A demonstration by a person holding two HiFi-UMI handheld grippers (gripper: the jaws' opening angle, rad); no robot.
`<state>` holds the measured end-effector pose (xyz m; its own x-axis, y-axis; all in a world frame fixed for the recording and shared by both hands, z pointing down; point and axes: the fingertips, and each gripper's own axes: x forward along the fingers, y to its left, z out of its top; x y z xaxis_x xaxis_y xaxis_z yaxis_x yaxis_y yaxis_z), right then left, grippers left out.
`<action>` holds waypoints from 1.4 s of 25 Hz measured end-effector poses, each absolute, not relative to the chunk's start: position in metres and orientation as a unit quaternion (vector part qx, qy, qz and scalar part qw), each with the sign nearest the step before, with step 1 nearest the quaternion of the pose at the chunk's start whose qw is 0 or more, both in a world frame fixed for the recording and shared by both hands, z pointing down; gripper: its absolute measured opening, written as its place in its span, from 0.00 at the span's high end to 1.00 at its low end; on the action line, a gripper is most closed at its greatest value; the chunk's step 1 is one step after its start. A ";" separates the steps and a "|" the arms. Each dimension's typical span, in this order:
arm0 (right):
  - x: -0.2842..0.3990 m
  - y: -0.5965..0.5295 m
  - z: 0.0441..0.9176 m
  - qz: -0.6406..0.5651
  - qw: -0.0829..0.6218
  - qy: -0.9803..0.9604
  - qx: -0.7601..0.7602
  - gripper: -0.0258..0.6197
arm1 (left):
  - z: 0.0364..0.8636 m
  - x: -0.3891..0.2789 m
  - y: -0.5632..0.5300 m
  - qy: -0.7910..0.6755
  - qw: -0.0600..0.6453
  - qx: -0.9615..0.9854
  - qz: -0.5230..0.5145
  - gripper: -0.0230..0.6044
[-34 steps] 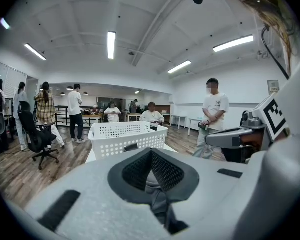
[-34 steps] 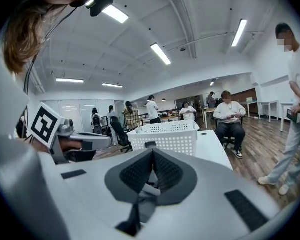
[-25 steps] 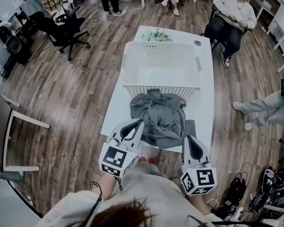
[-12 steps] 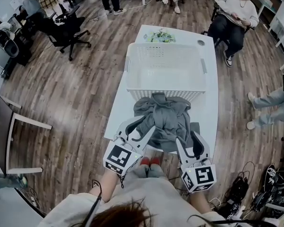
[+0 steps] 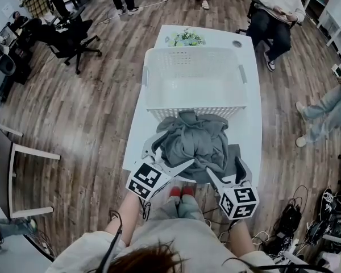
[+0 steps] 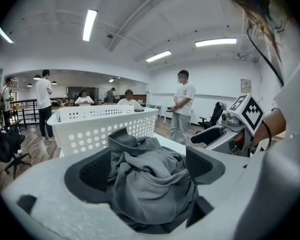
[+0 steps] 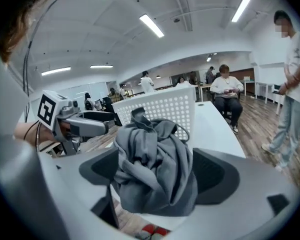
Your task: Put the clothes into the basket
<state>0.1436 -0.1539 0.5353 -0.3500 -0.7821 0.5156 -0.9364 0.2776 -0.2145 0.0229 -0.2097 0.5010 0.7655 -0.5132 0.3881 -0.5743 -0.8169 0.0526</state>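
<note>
A crumpled grey garment (image 5: pixel 193 144) lies on the white table (image 5: pixel 249 135), heaped against the near wall of the white perforated basket (image 5: pixel 193 51). My left gripper (image 5: pixel 167 153) stands open at the garment's near left part. Its jaws have just been opening, and grey cloth (image 6: pixel 150 184) sits between the pads without being pressed. My right gripper (image 5: pixel 227 172) is open at the near right part. Its jaws have also just been opening, with a bunch of cloth (image 7: pixel 155 169) between them. In the gripper views the basket (image 6: pixel 105 129) (image 7: pixel 165 109) stands behind the garment.
A small plant (image 5: pixel 186 38) sits at the table's far end behind the basket. The table's near edge lies just under both grippers. A seated person (image 5: pixel 275 10) is at the far right, an office chair (image 5: pixel 68 36) at the far left, and cables (image 5: pixel 324 220) on the floor at the right.
Both grippers have come down and forward onto the garment's near edge. Their jaws, shut a second ago, now stand wide with cloth between them. The garment has stayed on the table.
</note>
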 end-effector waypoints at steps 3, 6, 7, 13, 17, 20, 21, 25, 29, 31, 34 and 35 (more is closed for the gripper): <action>0.158 -0.159 0.560 0.276 0.176 -0.763 0.557 0.27 | 0.525 0.032 -0.216 -0.274 0.095 0.933 0.214 0.19; 0.163 -0.165 0.579 0.288 0.202 -0.754 0.555 0.25 | 0.549 0.036 -0.225 -0.268 0.106 0.925 0.248 0.16; 0.164 -0.168 0.584 0.291 0.211 -0.751 0.554 0.25 | 0.555 0.036 -0.228 -0.267 0.108 0.922 0.258 0.16; 0.162 -0.179 0.614 0.311 0.269 -0.744 0.527 0.24 | 0.588 0.040 -0.236 -0.258 0.120 0.912 0.295 0.11; 0.164 -0.182 0.635 0.336 0.309 -0.733 0.504 0.22 | 0.614 0.043 -0.230 -0.232 0.147 0.899 0.342 0.10; 0.164 -0.184 0.654 0.366 0.317 -0.732 0.479 0.19 | 0.631 0.045 -0.225 -0.204 0.162 0.889 0.377 0.07; 0.162 -0.184 0.658 0.374 0.314 -0.736 0.469 0.17 | 0.636 0.046 -0.223 -0.197 0.165 0.885 0.388 0.07; 0.156 -0.190 0.664 0.368 0.310 -0.765 0.429 0.15 | 0.649 0.050 -0.224 -0.168 0.187 0.878 0.407 0.07; 0.141 -0.198 0.664 0.334 0.320 -0.797 0.389 0.15 | 0.650 0.055 -0.225 -0.146 0.191 0.880 0.410 0.07; 0.129 -0.201 0.664 0.313 0.324 -0.815 0.364 0.16 | 0.655 0.059 -0.224 -0.138 0.184 0.882 0.412 0.07; 0.114 -0.202 0.663 0.291 0.312 -0.844 0.324 0.27 | 0.660 0.065 -0.221 -0.125 0.171 0.890 0.405 0.07; 0.111 -0.202 0.662 0.286 0.304 -0.853 0.313 0.30 | 0.659 0.067 -0.220 -0.119 0.168 0.895 0.396 0.09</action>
<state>0.1109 -0.2020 0.6618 -0.6197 -0.3606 0.6971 -0.7078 0.6406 -0.2978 0.0670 -0.2201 0.6594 0.6575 -0.0798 0.7492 -0.3463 -0.9152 0.2064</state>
